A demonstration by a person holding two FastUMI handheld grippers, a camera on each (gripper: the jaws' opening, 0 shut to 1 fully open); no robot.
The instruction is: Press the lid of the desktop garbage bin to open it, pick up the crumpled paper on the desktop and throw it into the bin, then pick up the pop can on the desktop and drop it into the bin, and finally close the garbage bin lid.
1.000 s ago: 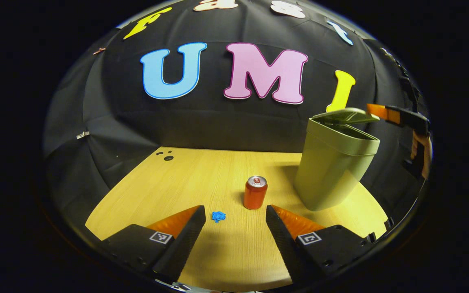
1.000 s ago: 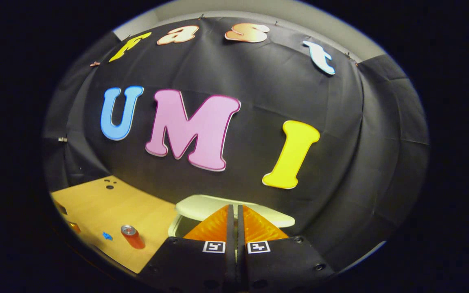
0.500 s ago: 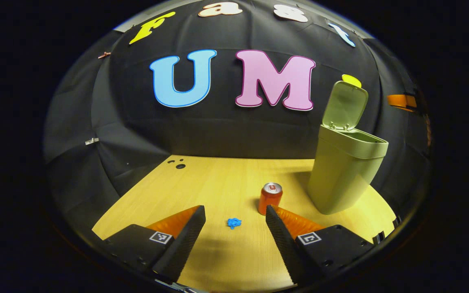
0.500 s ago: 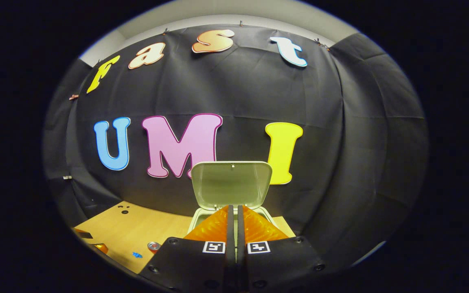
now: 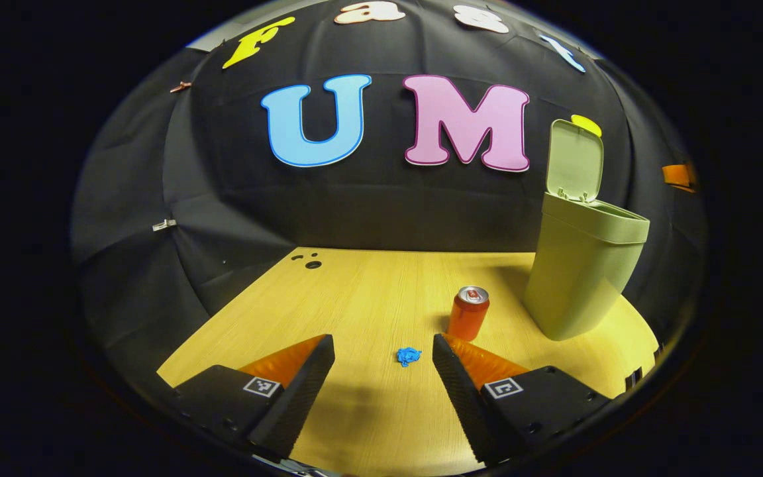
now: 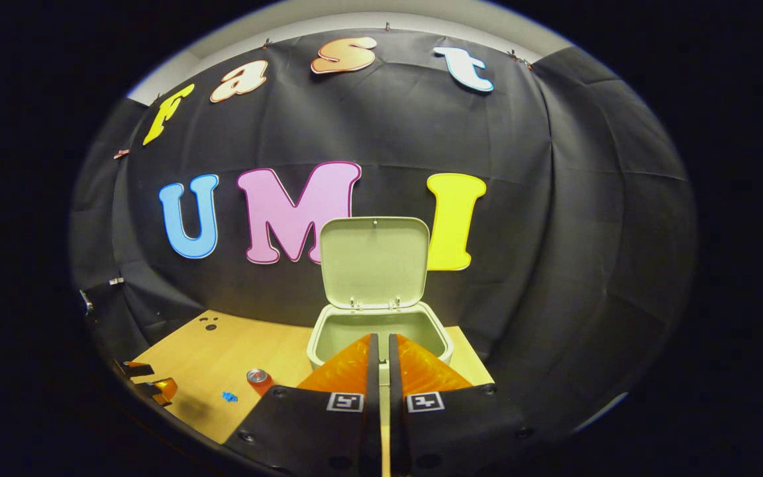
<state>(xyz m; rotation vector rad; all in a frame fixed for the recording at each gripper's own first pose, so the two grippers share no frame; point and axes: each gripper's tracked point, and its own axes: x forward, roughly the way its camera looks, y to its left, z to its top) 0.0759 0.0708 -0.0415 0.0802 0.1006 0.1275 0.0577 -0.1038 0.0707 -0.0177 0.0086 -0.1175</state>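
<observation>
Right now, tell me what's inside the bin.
The bin stands with its lid up. In the right gripper view the upper inside walls look bare; the bottom is hidden behind the right gripper fingers and the front rim.

Your left claw (image 5: 383, 371), low in the frame, has black wedge bodies, each bearing a square marker tag; your right claw (image 6: 382, 371) also shows round screws.

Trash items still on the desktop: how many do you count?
2. The crumpled paper lies between the left gripper fingers' tips; the pop can stands beside the open bin.
</observation>
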